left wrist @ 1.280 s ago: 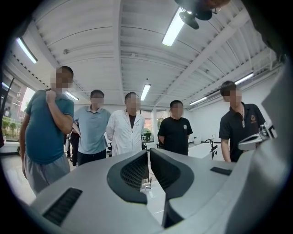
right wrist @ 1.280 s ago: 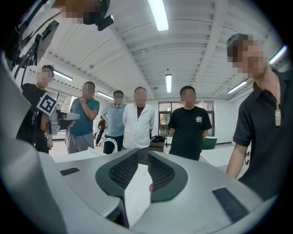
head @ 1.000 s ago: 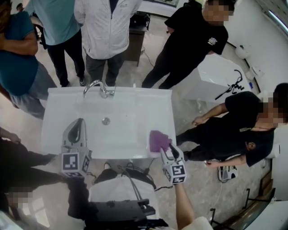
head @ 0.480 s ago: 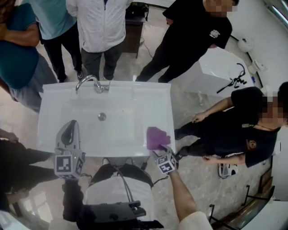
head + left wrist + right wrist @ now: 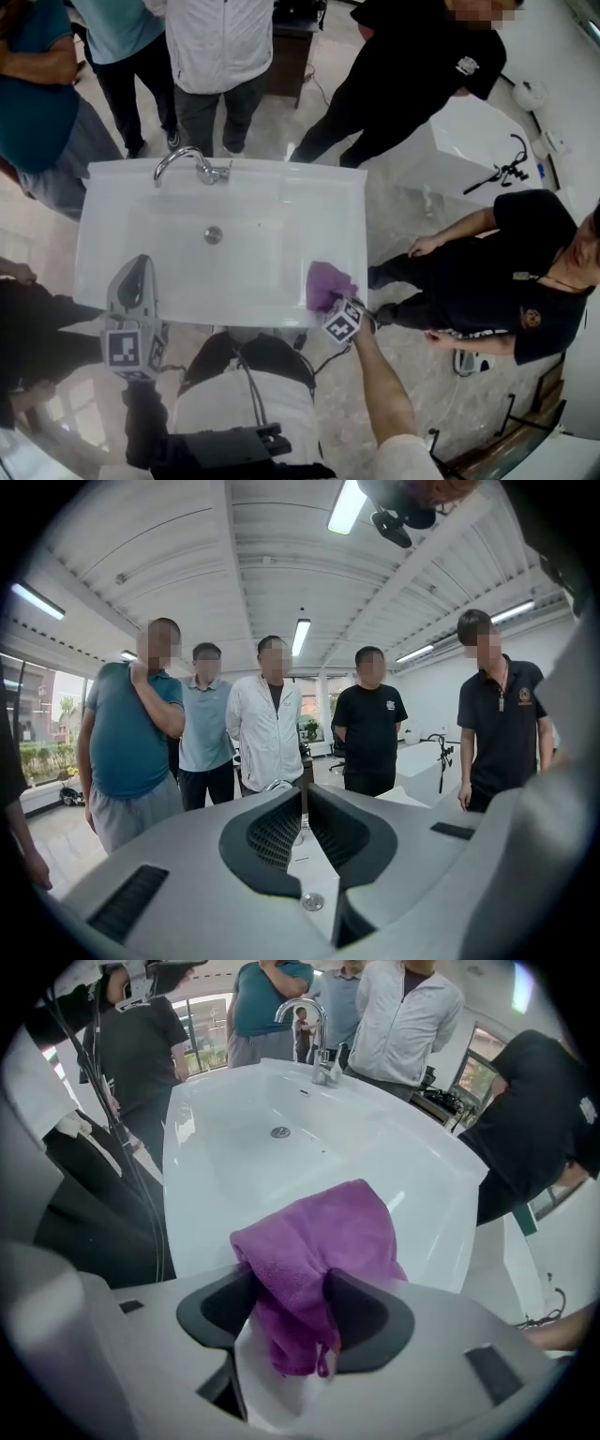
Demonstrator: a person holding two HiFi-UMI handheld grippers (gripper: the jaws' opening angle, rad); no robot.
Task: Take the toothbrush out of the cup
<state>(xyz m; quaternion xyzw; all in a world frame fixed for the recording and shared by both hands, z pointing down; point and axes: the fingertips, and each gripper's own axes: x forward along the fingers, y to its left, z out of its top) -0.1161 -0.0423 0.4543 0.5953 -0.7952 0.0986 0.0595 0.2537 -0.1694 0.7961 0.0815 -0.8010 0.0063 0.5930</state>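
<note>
seen from above, a white sink (image 5: 141,187) with a chrome tap (image 5: 187,161) at its far edge, and several people (image 5: 220,56) standing round it

the right hand-held gripper (image 5: 334,304) points steeply down at the sink's near right rim, its marker cube facing up. a purple cloth (image 5: 326,283) lies bunched on the rim, directly under and just beyond its tips. in the right gripper view the right hand-held gripper (image 5: 292,1283) has its jaws spread and they have just been opening; the cloth (image 5: 323,1232) sits between them, filling the gap and touching both pads (image 5: 361,1312), with a tail hanging down below. past the cloth the sink basin (image 5: 202,1147) runs away to the tap (image 5: 314,1026)

the left hand-held gripper (image 5: 141,267) is over the sink's near left rim, well apart from the cloth, pointing nearly level toward the tap. in the left gripper view the left hand-held gripper (image 5: 302,794) has its jaws pressed together at the tips with nothing between them; straight ahead stand five people (image 5: 267,724) in a row

where the toothbrush and cup are, no view tells
</note>
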